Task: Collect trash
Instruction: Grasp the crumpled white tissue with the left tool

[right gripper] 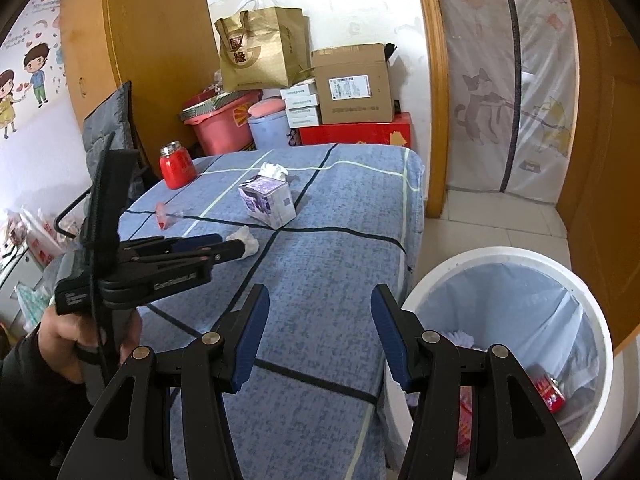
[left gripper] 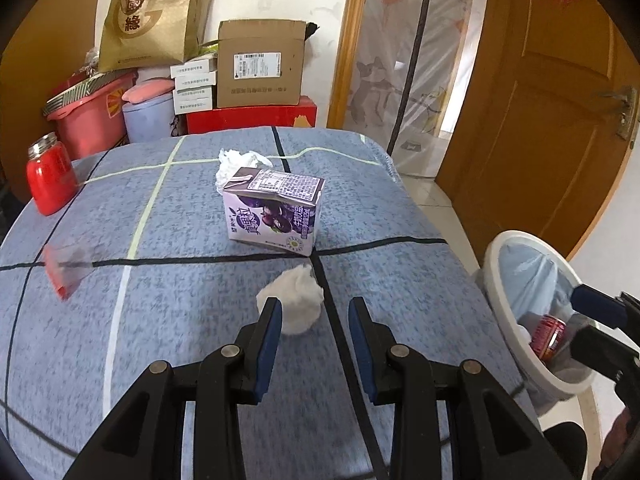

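A crumpled white tissue [left gripper: 294, 300] lies on the blue checked tablecloth [left gripper: 180, 220], just ahead of my open, empty left gripper [left gripper: 314, 308]. Behind it lies a purple milk carton [left gripper: 274, 210], then a second tissue [left gripper: 236, 164]. A small clear-and-red wrapper [left gripper: 66, 266] lies at the left. In the right wrist view my right gripper [right gripper: 320, 304] is open and empty over the table's right edge, beside the white trash bin [right gripper: 516, 258], which holds a red can [right gripper: 550, 392]. The left gripper [right gripper: 230, 246] also shows there, next to the near tissue [right gripper: 246, 240].
A red jar with a metal lid [left gripper: 50, 178] stands at the table's far left. Boxes, a gold paper bag [left gripper: 154, 20] and plastic tubs are stacked behind the table. The bin [left gripper: 500, 280] sits on the floor right of the table, by a wooden door [left gripper: 540, 100].
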The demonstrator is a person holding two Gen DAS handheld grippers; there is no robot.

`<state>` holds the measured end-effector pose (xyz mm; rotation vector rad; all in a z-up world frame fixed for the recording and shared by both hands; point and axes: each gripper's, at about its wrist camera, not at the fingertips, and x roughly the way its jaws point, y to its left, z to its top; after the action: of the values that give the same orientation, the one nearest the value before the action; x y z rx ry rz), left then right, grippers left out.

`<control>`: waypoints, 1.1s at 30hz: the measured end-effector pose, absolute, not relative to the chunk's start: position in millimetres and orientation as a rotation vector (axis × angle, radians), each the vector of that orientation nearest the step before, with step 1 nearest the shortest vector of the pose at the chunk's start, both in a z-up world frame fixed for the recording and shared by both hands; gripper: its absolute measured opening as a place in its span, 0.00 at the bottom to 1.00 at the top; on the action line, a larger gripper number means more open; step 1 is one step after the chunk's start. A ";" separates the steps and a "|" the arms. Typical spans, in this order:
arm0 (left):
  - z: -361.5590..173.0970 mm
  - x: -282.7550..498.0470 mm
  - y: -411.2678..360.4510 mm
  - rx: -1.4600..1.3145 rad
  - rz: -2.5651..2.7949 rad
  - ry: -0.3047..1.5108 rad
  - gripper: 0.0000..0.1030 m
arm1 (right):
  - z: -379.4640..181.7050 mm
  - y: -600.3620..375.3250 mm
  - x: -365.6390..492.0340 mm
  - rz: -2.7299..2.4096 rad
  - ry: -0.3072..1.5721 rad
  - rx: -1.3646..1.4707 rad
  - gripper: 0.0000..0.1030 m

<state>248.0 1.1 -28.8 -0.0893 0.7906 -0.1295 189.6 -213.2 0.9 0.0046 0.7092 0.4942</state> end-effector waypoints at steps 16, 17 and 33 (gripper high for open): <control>-39.2 263.9 15.5 -0.109 -0.127 0.788 0.17 | -2.4 -199.6 207.8 0.479 0.738 -0.026 0.52; -38.0 260.5 19.0 -0.124 -0.140 0.781 0.17 | -1.7 -198.2 208.1 0.480 0.737 -0.030 0.52; -24.4 223.9 58.6 -0.251 -0.177 0.694 0.16 | 0.9 -146.3 241.2 0.529 0.740 -0.162 0.52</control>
<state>223.9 58.6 -24.4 -0.2515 0.6944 -0.1774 241.2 -146.3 0.9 -0.1625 0.7404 0.5286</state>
